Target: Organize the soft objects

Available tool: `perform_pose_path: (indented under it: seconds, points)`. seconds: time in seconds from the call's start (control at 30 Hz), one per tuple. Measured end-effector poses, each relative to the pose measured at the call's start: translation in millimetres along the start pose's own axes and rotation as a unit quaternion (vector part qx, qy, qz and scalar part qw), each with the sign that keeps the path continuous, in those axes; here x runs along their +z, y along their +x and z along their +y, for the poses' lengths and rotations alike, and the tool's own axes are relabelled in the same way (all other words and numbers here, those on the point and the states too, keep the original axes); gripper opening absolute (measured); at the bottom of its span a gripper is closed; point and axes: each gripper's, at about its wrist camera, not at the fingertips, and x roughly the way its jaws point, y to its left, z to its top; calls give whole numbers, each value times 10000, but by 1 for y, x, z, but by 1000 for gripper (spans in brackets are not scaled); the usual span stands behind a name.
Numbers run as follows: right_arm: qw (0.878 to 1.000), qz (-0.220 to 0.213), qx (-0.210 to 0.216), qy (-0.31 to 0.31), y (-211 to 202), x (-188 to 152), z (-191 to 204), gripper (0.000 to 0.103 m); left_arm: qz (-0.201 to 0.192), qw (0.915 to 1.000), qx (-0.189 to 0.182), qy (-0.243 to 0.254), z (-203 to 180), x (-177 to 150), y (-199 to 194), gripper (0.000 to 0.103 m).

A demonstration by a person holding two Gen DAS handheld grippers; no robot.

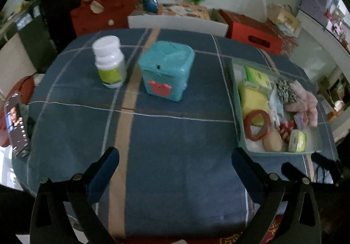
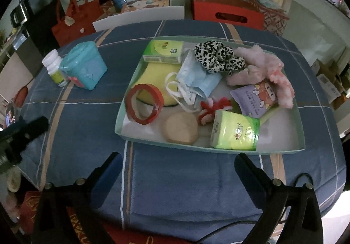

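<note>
Both claws, left [image 1: 175, 169] and right [image 2: 177, 169], are spread wide and hold nothing. Soft things fill the tray [image 2: 122, 110], just ahead of the right claw, far right of the left one.

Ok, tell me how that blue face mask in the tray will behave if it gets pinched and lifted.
The blue face mask is crumpled thin fabric, so it will probably hang limp and weigh little. Its white ear loops trail loose beside the red tape ring and may snag or drag it along.
</note>
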Motion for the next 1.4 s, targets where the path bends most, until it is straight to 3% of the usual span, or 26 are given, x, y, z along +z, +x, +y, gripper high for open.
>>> perform_pose_path:
  seconds: [0.33, 0.73, 1.4]
  points:
    - [9996, -148, -220, 126, 2, -8, -2, 103, 75, 9991, 425, 55, -1, -7, 0, 102]
    - [9984, -128, -338, 433, 4, -11, -14, 103, 548, 9972, 206, -462, 19, -13, 18, 102]
    - [9979, -101, -489, 411, 4, -11, -13, 103, 383, 9977, 547, 107, -4, -11, 12, 102]
